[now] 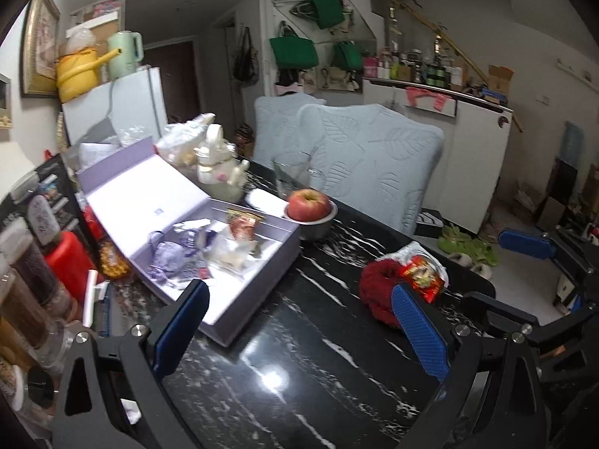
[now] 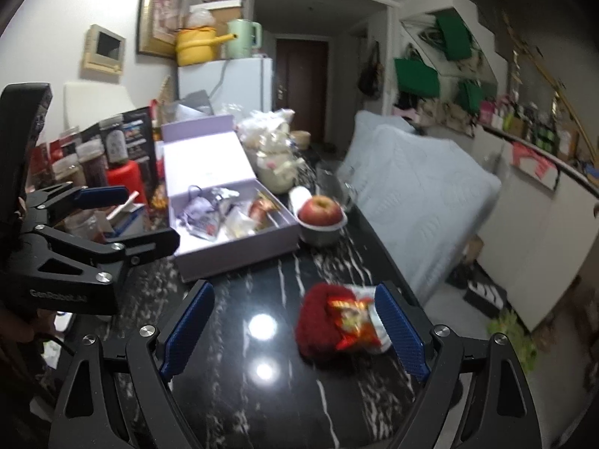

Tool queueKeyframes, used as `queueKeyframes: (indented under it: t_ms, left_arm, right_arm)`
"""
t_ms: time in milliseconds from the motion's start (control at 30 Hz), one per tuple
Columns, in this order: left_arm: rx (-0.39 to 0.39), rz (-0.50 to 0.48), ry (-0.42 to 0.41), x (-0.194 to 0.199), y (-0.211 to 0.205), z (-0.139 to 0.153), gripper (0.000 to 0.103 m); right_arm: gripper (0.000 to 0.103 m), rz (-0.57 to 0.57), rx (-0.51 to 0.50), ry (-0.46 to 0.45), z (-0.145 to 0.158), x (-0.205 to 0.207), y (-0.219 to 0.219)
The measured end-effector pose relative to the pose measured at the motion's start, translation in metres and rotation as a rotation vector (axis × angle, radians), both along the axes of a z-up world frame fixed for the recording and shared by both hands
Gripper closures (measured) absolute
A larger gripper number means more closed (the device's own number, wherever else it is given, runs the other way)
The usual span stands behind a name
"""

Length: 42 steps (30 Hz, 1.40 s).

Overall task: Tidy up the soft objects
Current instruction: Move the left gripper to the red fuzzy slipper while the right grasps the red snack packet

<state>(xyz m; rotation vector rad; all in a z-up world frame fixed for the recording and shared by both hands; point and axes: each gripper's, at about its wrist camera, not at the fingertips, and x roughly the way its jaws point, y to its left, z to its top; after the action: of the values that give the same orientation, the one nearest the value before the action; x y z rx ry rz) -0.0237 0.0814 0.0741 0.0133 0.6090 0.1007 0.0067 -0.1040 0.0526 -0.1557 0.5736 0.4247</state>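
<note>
Hovering over the black marbled worktop (image 2: 269, 393), the right gripper (image 2: 295, 331) is standing with its blue-padded jaws spread wide and nothing clamped between them. A fuzzy red soft object (image 2: 318, 321) is lying on the worktop between the pads, closer to the right-hand one, with a red and white snack packet (image 2: 355, 321) resting against it; whether that pad is touching the packet is hard to tell through the blur. The left gripper (image 1: 299, 333) is likewise hanging wide and empty above the worktop, and in the left wrist view the red soft object (image 1: 378, 292) and the snack packet (image 1: 423, 273) are sitting just past its right-hand pad, near the worktop's right edge.

Further back, toward the worktop's left edge, an open lilac box (image 2: 239, 239) is lying with its lid folded back, holding crumpled purple wrappers (image 2: 202, 213) and other small packets. Just beside the box's far right corner, a red apple (image 2: 321, 207) is sitting in a small metal bowl (image 2: 322, 234). A clear glass (image 1: 292, 174) and a white figurine (image 1: 221, 164) are standing behind them. Pale quilted cushions (image 2: 419, 194) are lining the worktop's far right side.
</note>
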Motion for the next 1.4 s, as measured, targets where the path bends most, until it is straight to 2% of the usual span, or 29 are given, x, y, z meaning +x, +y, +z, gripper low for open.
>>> queueKeyframes:
  t_ms: [433, 667, 933, 1133, 1267, 1400]
  left_arm:
    - [-0.085, -0.132, 0.125, 0.04, -0.04, -0.048, 0.003]
    - [-0.106, -0.146, 0.191, 0.065, -0.052, -0.072, 0.003]
    - [-0.117, -0.127, 0.247, 0.086, -0.049, -0.095, 0.003]
    - [-0.129, -0.114, 0.279, 0.098, -0.042, -0.108, 0.003]
    - [-0.138, -0.102, 0.297, 0.106, -0.033, -0.116, 0.003]
    - [-0.156, -0.087, 0.31, 0.114, -0.024, -0.121, 0.003]
  right_arm:
    - [0.014, -0.139, 0.018, 0.126, -0.045, 0.015, -0.06]
    - [0.015, -0.166, 0.038, 0.164, -0.064, 0.032, -0.078]
    - [0.016, -0.138, 0.05, 0.207, -0.083, 0.059, -0.074]
    - [0.024, -0.094, 0.056, 0.233, -0.093, 0.081, -0.063]
    - [0.035, -0.048, 0.056, 0.264, -0.101, 0.096, -0.052]
    - [0.037, -0.033, 0.037, 0.256, -0.104, 0.105, -0.045]
